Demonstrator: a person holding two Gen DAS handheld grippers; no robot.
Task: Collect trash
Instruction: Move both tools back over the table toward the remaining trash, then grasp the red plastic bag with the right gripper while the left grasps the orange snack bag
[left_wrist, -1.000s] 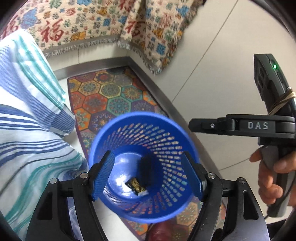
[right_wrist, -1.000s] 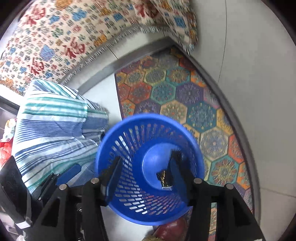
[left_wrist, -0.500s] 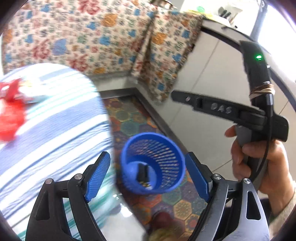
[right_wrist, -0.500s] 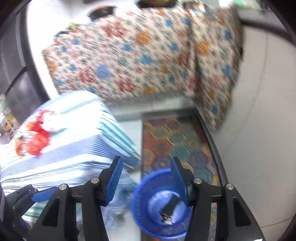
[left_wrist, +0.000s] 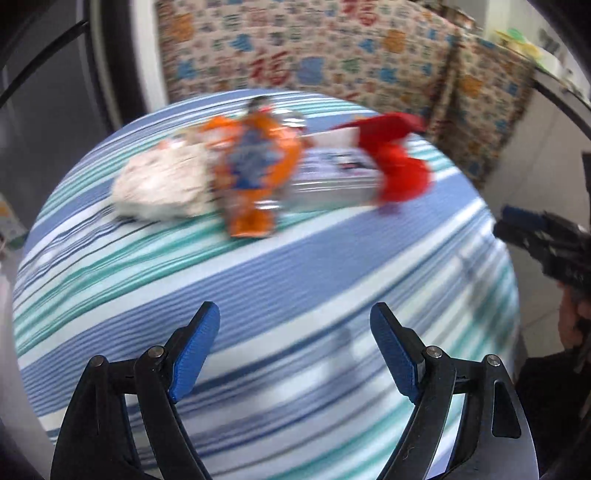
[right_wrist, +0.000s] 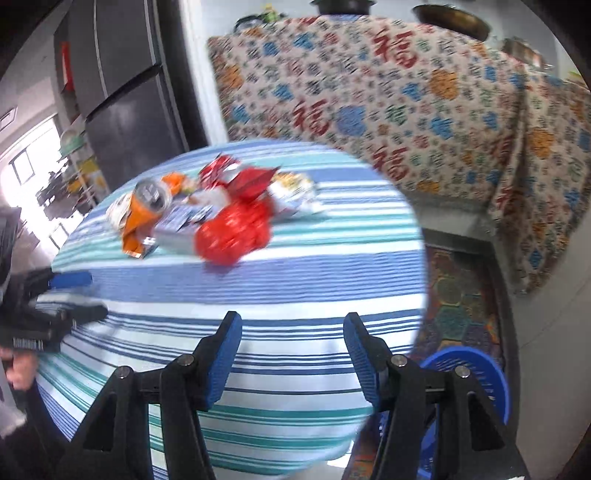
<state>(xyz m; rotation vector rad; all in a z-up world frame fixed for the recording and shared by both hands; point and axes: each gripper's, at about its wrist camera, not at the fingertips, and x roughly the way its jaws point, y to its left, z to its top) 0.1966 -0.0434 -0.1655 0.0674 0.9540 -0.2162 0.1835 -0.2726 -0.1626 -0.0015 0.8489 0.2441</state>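
Observation:
A pile of trash lies on the round table with the striped cloth (left_wrist: 295, 280): a white crumpled wad (left_wrist: 162, 184), an orange crushed can (left_wrist: 258, 166), a silver-white wrapper (left_wrist: 328, 173) and a red crumpled wrapper (left_wrist: 399, 162). In the right wrist view the orange can (right_wrist: 144, 210) and the red wrapper (right_wrist: 232, 229) show too. My left gripper (left_wrist: 295, 350) is open and empty, above the table's near part. My right gripper (right_wrist: 291, 354) is open and empty at the table's near edge. The blue basket (right_wrist: 476, 376) stands on the floor, right of the table.
A patterned cloth (right_wrist: 406, 92) covers furniture behind the table. A hexagon-patterned mat (right_wrist: 461, 295) lies under the basket. A dark fridge (right_wrist: 122, 92) stands at the back left. The other gripper shows at each view's edge (left_wrist: 546, 240) (right_wrist: 40, 306).
Both grippers have risen from over the basket and swung up to face the tabletop. The trash pile has come into view. Both stay open and empty.

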